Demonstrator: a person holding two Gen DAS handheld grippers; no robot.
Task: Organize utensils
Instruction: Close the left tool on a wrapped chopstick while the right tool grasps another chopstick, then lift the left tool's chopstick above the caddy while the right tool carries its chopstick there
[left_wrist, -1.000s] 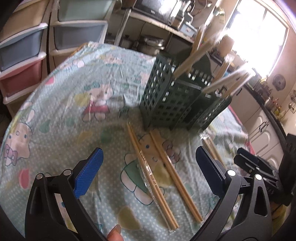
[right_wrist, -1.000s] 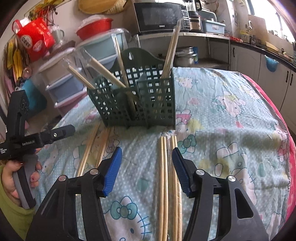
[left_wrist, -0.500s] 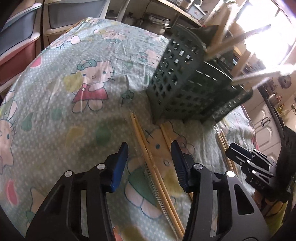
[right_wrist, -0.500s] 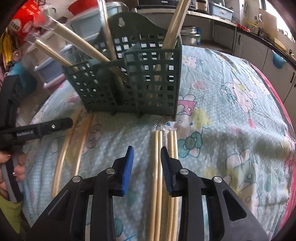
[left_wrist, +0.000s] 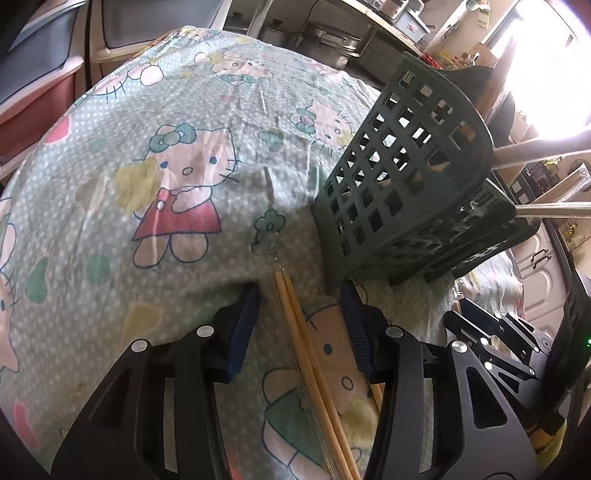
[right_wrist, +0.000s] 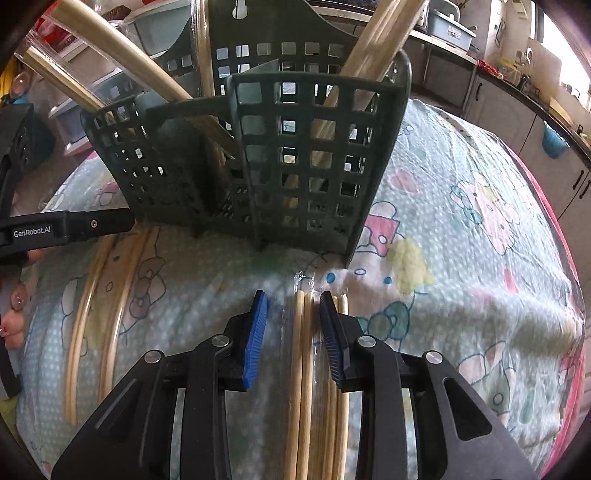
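Note:
A dark green slotted utensil basket (left_wrist: 402, 177) stands on the cartoon-print tablecloth and holds several wrapped chopstick pairs; it fills the top of the right wrist view (right_wrist: 280, 155). My left gripper (left_wrist: 301, 299) is open and low over the cloth, its blue pads on either side of a wrapped chopstick pair (left_wrist: 306, 354). My right gripper (right_wrist: 291, 306) is open and straddles another chopstick pair (right_wrist: 301, 354), with a further pair (right_wrist: 341, 406) under its right finger. Nothing is gripped.
Two more chopstick pairs (right_wrist: 96, 325) lie on the cloth to the left in the right wrist view, below the left gripper's body (right_wrist: 55, 229). Plastic drawers (left_wrist: 44, 74) stand beyond the table's far left edge. Kitchen cabinets (right_wrist: 517, 122) lie to the right.
Both grippers have moved forward and down toward the basket, and their jaws have narrowed from wide open to a smaller gap around the chopstick pairs.

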